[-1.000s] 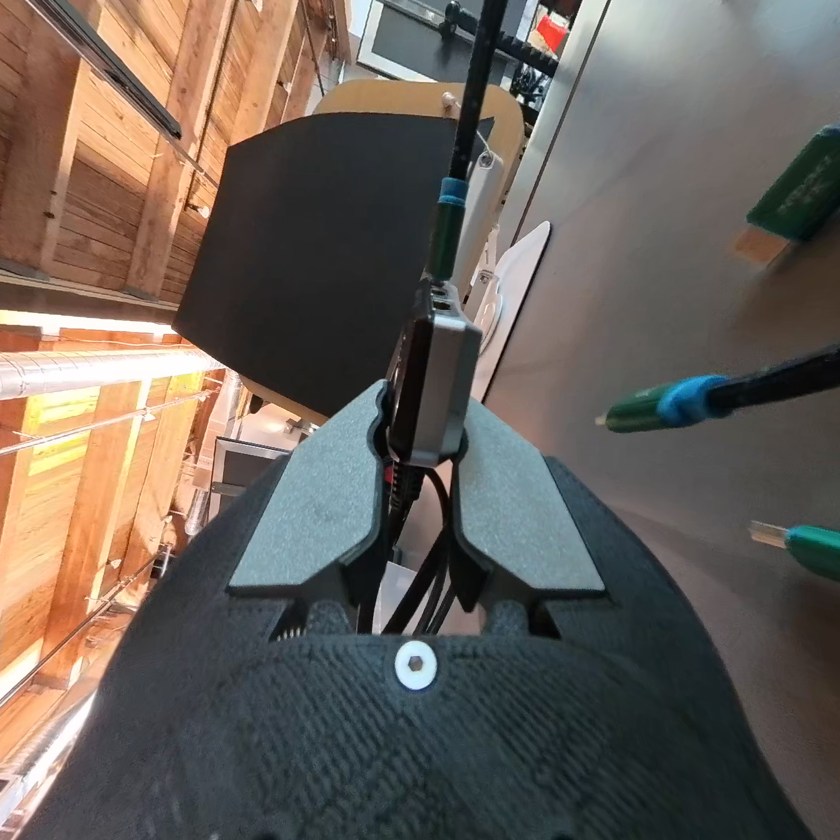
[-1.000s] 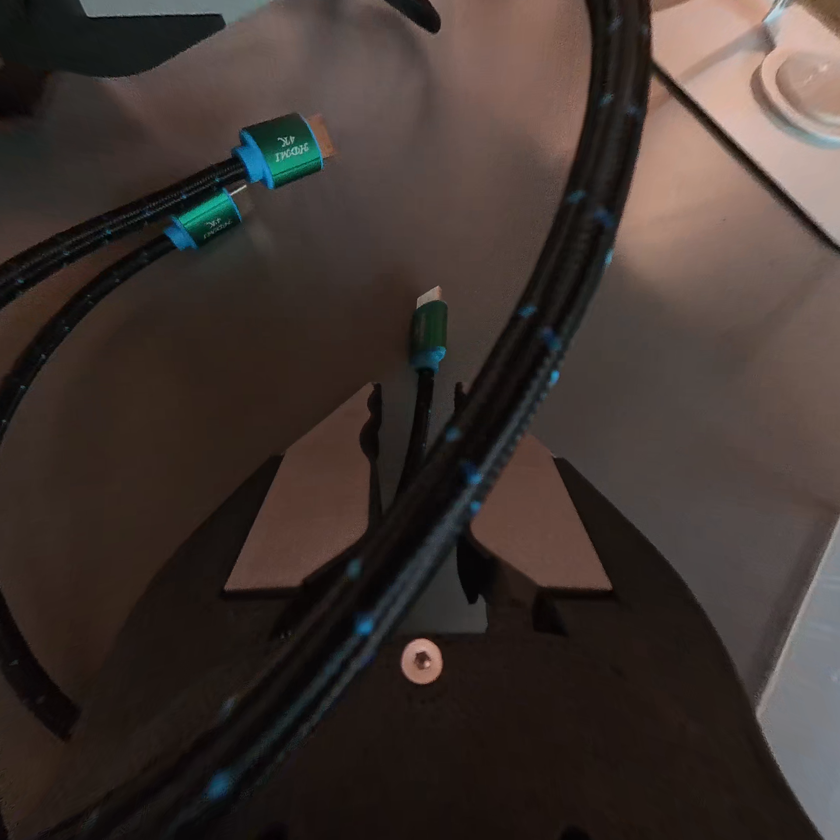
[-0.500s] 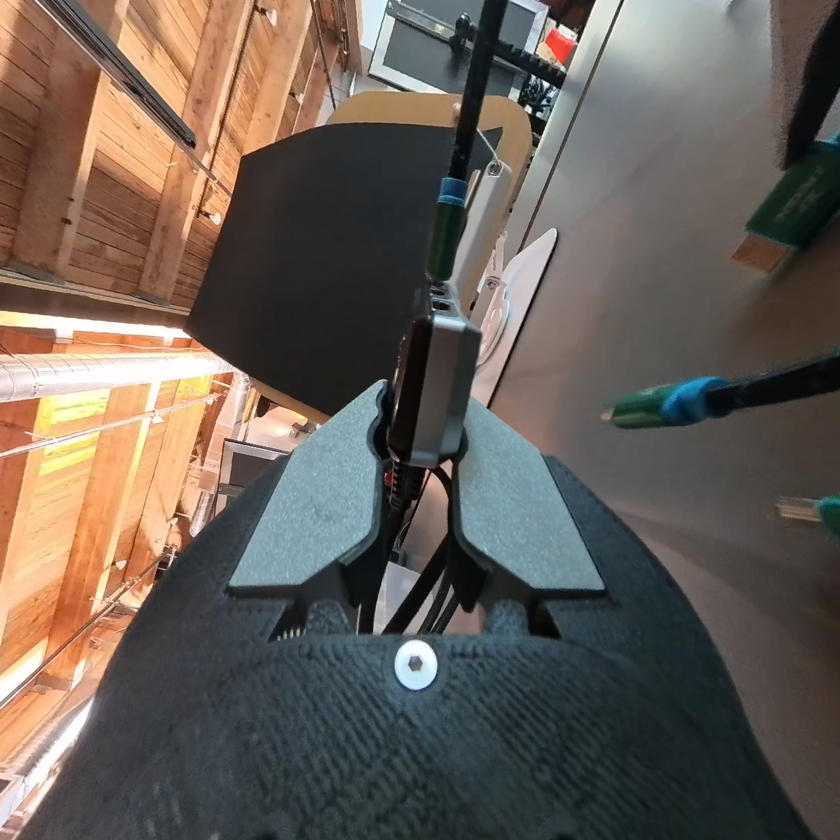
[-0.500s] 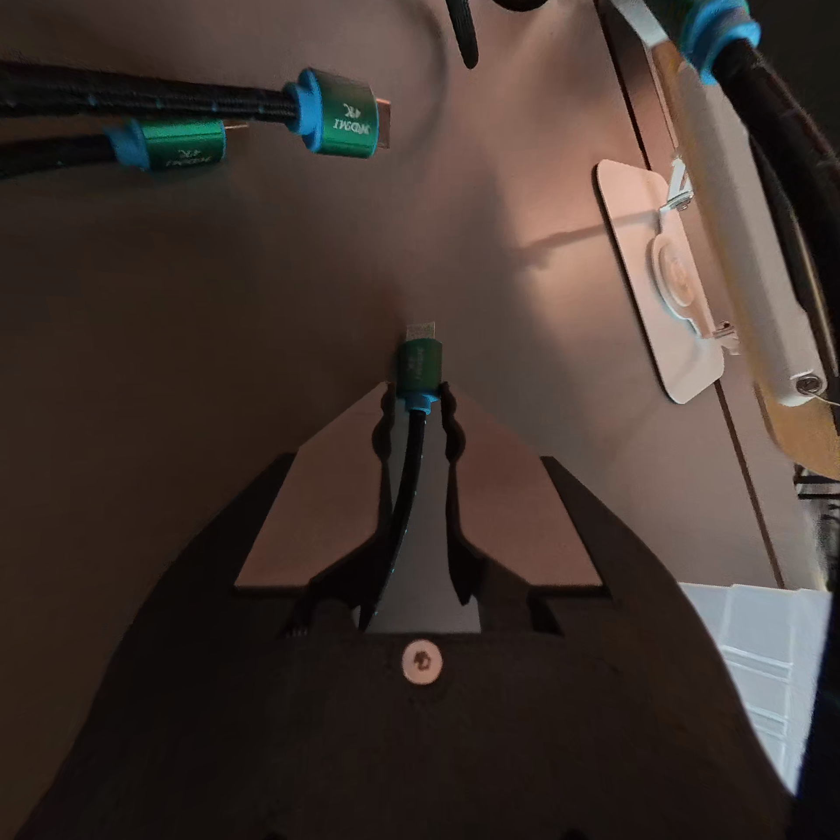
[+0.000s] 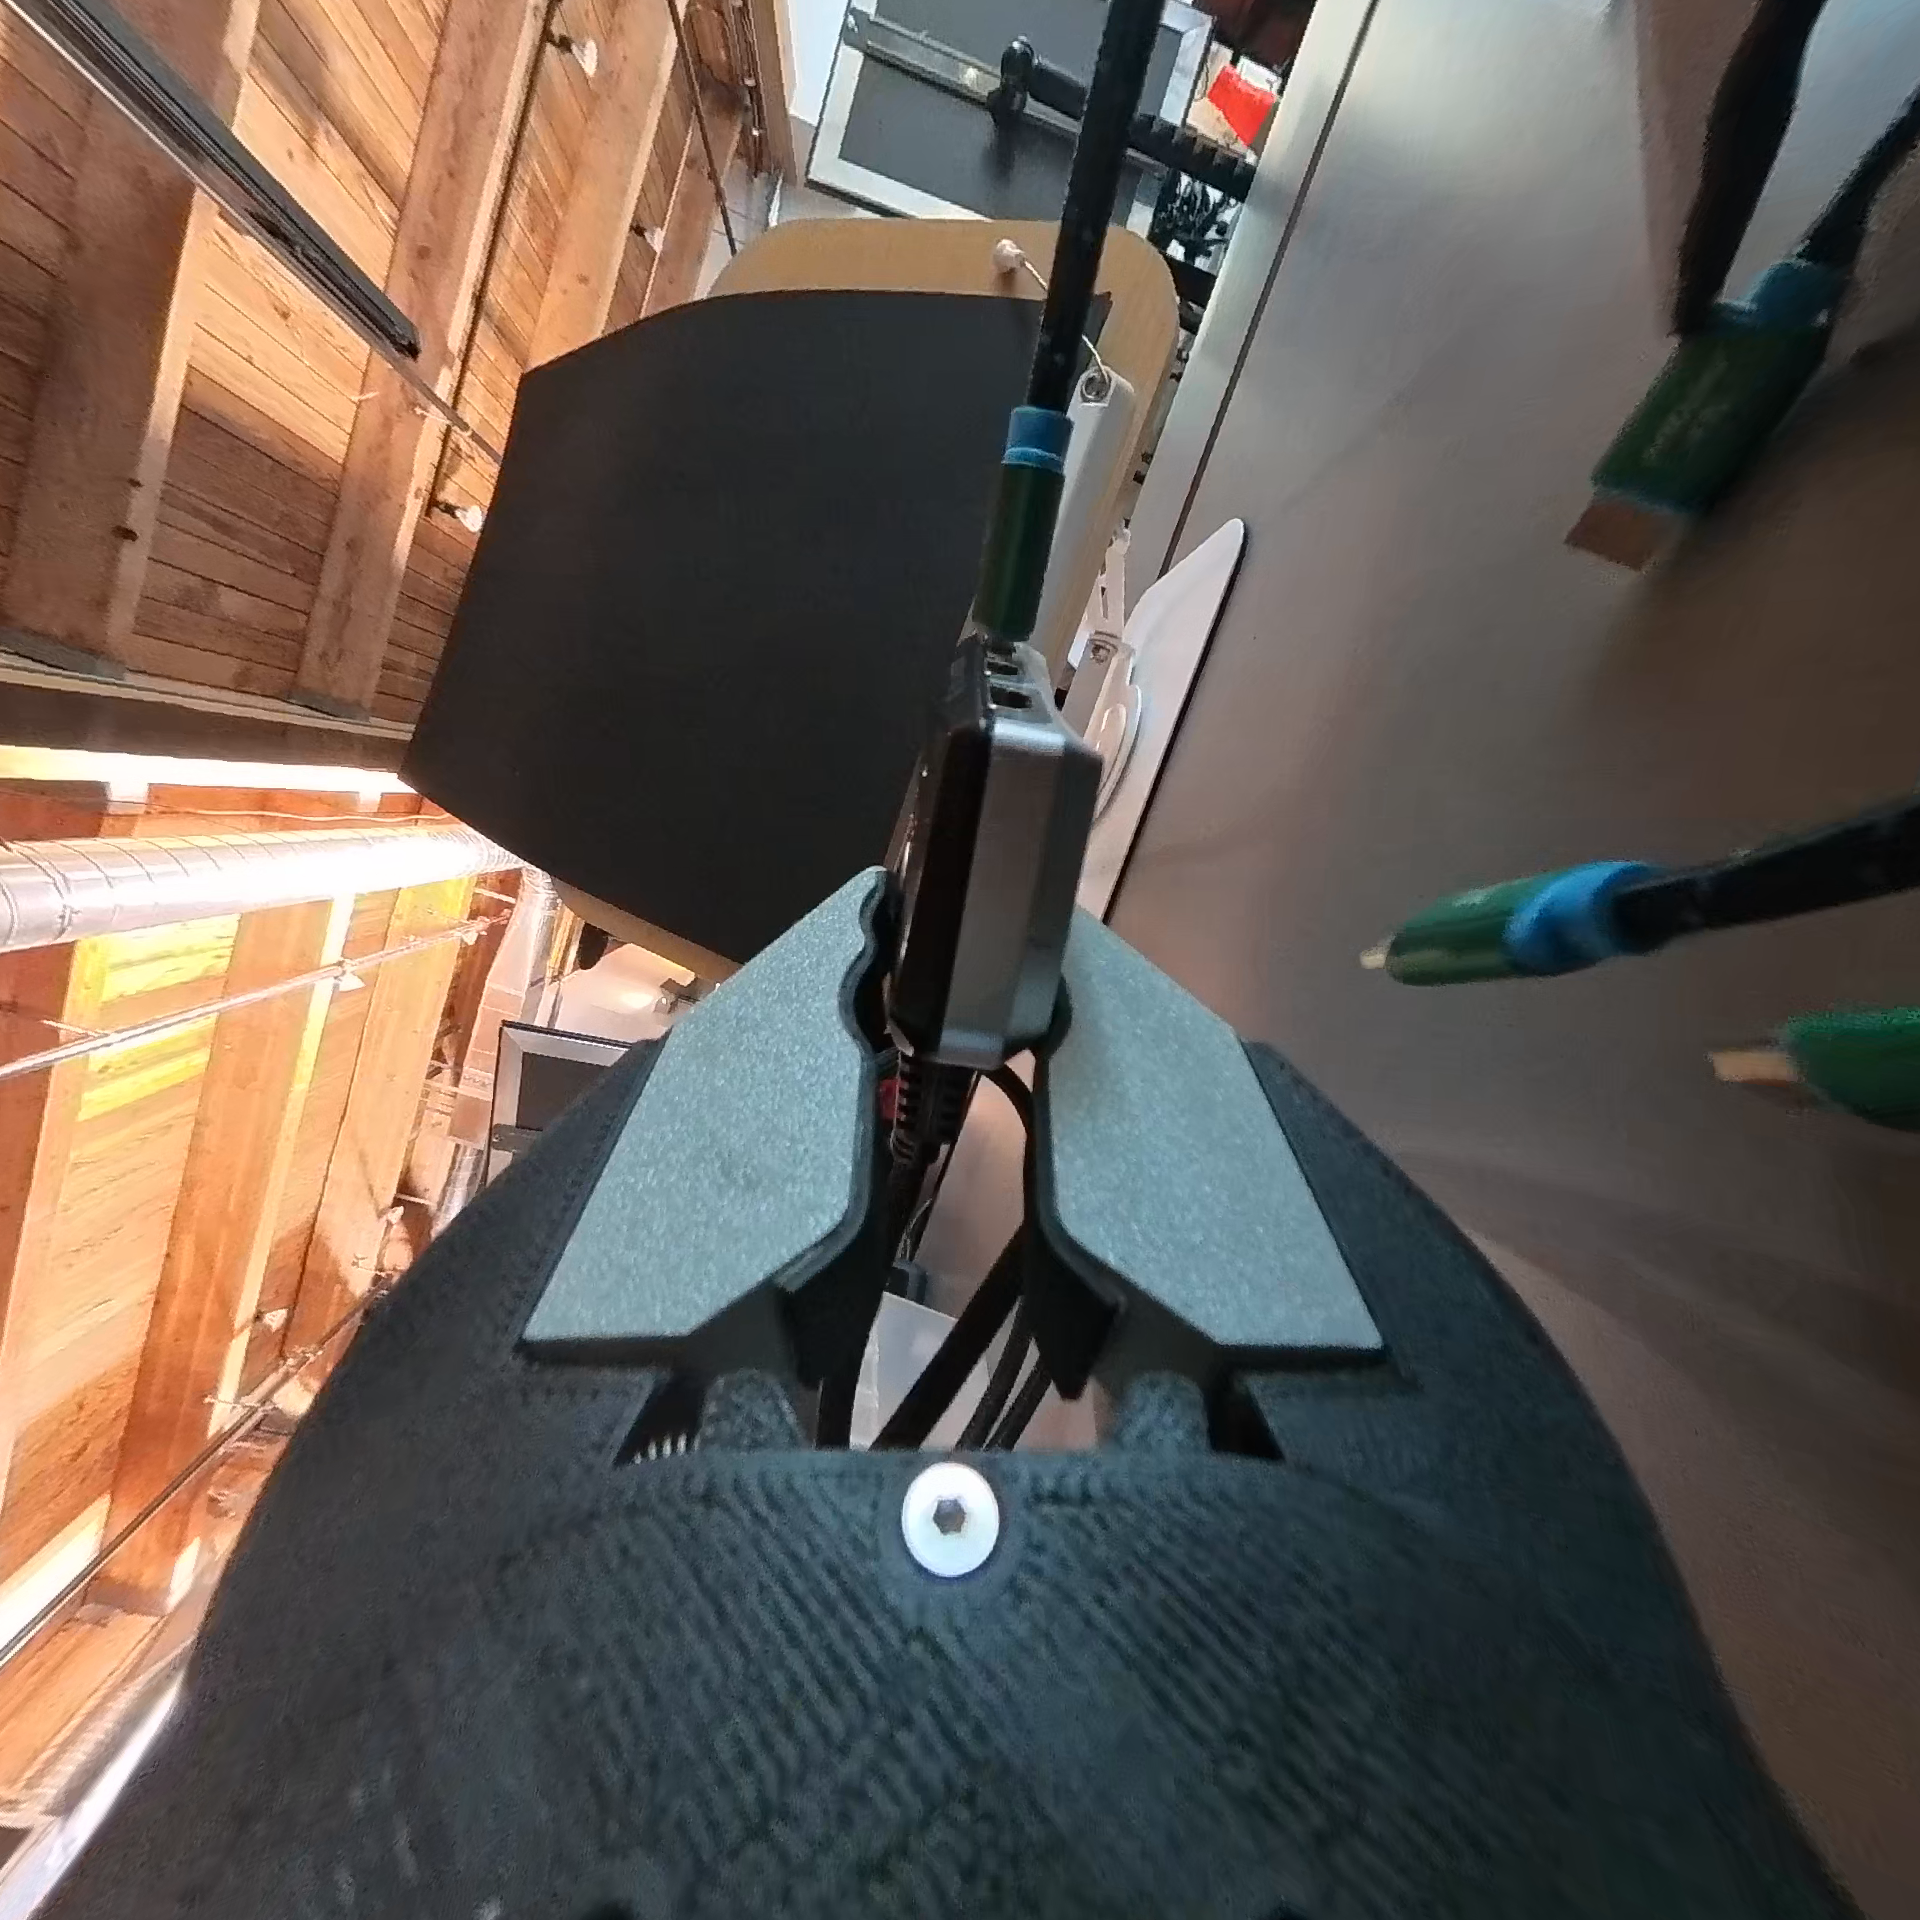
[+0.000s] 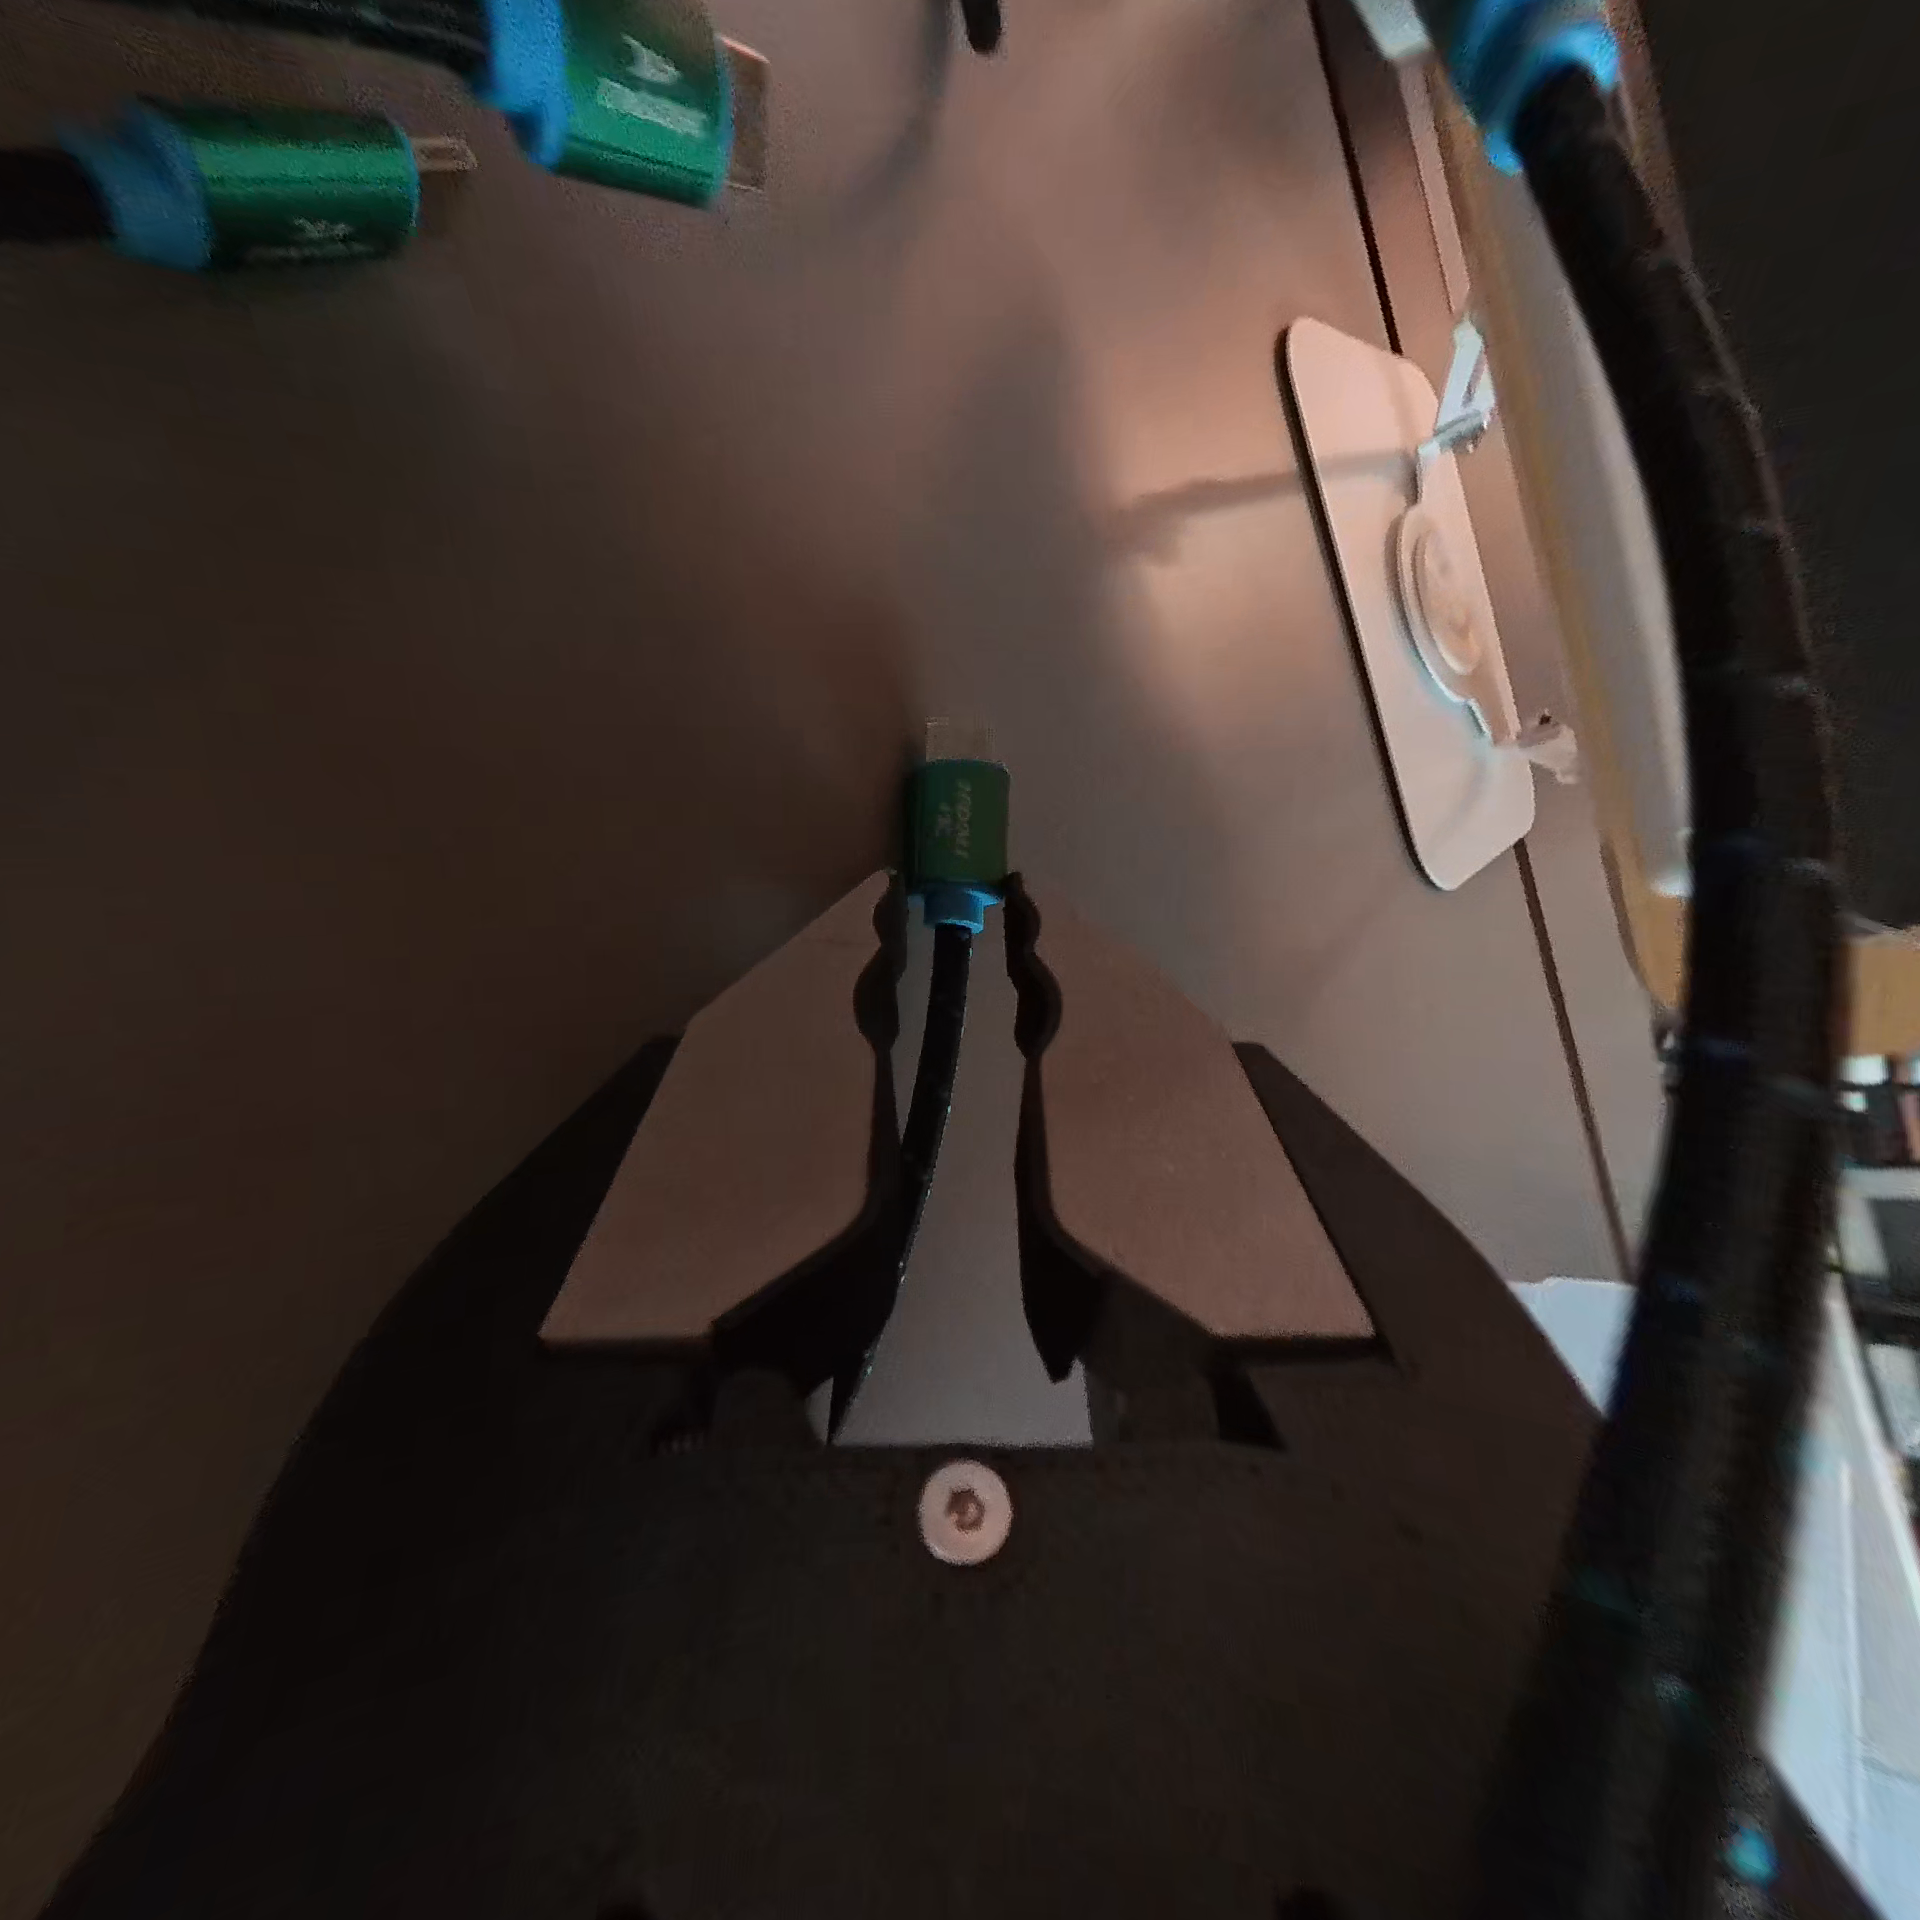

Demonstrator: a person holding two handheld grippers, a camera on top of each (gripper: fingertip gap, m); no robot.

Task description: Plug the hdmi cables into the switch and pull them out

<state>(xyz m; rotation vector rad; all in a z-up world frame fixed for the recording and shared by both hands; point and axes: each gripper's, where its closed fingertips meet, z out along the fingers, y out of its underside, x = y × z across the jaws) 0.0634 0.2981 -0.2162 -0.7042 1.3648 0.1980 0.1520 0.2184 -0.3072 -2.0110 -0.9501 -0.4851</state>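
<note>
My left gripper (image 5: 971, 935) is shut on the grey and black HDMI switch (image 5: 1023, 862) and holds it off the table. One green HDMI plug (image 5: 1023, 540) sits in a port at the switch's far end, and its black cable runs on away from me. My right gripper (image 6: 956, 899) is shut on the rear of a small green HDMI plug (image 6: 956, 821), at its blue collar. That plug's metal tip points away over the table, and its cable trails back between the fingers. Two more loose green plugs (image 6: 623, 104) (image 6: 281, 187) lie at the top left.
A thick braided black cable (image 6: 1714, 935) arcs down the right side of the right wrist view. A white pad with a round fitting (image 6: 1403, 582) lies near the grey table's (image 6: 520, 623) edge. The left wrist view shows loose plugs (image 5: 1475, 925) (image 5: 1849, 1060) (image 5: 1704, 416) and a black chair back (image 5: 727, 571). About 15 cm separates my left fingertips from my right.
My right gripper's fingers closed on the small green plug and the view swung, so the thick cable now lies to the right. My left gripper kept hold of the switch.
</note>
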